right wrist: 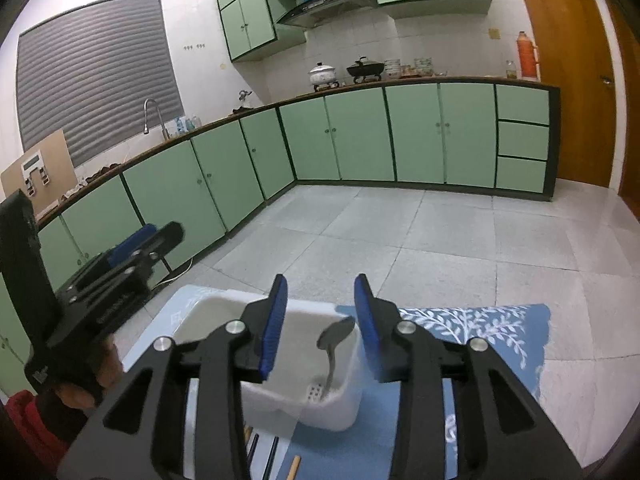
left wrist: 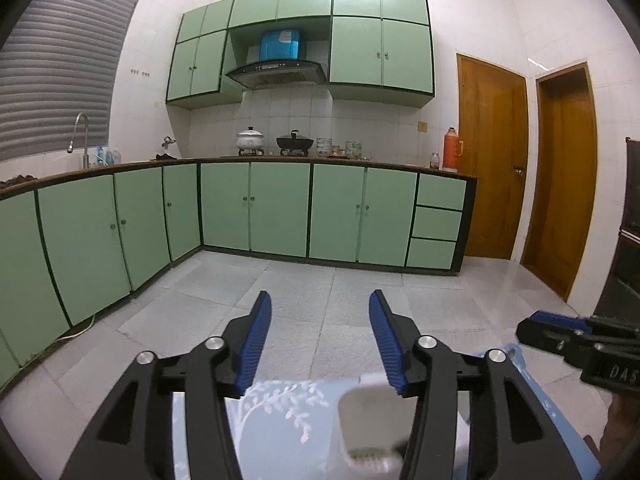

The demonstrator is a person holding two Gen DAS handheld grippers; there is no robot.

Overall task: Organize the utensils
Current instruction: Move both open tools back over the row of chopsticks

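Chopstick ends [right wrist: 276, 460], dark and pale, poke out at the very bottom of the right wrist view, lying on the blue cloth [right wrist: 480, 332] with its white leaf print; just beyond them stands the white utensil holder [right wrist: 340, 404], a plastic caddy with a perforated floor, resting on that same cloth; a metal spoon [right wrist: 334, 340] stands in its right-hand compartment, bowl upward and leaning toward the rim. The right gripper [right wrist: 321, 300] hangs over the holder with its blue-padded jaws parted at a moderate gap, nothing pressed between them; the spoon's bowl shows in the gap but lies below and apart from the pads. The left gripper [left wrist: 320, 312] likewise has its jaws spread at a medium width and empty; in its own view the holder [left wrist: 368, 420] appears blurred just under its right finger, on the cloth [left wrist: 280, 420]. Each tool shows in the other's camera: the left gripper at the left edge of the right wrist view, gripped by a hand [right wrist: 76, 384] above a red sleeve [right wrist: 28, 424]; the right gripper [left wrist: 560, 330] at the right edge of the left wrist view. Past the cloth lies pale tiled floor [left wrist: 320, 276]; then green base cabinets [left wrist: 256, 208] running around the corner; on the counter a white pot [left wrist: 250, 140], a black wok [left wrist: 295, 142], stacked bowls and an orange thermos [left wrist: 451, 150]; farthest, a range hood [left wrist: 276, 72] and wooden doors [left wrist: 492, 160].
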